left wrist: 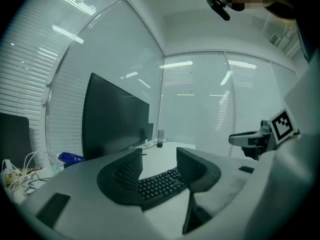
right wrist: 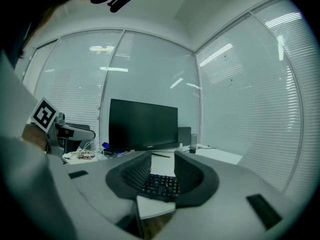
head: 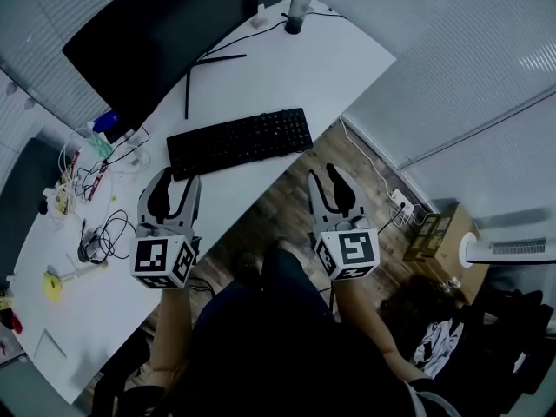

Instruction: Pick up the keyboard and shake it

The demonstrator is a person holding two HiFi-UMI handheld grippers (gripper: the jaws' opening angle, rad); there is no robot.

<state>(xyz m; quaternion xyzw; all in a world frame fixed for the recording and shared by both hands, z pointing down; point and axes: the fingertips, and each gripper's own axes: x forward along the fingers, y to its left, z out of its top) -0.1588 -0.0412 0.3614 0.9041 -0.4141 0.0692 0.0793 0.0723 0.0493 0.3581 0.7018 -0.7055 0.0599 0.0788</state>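
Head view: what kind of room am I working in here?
Most likely an office workstation: a white desk carries a black keyboard and a large dark monitor, and glass walls covered with blinds close it in.
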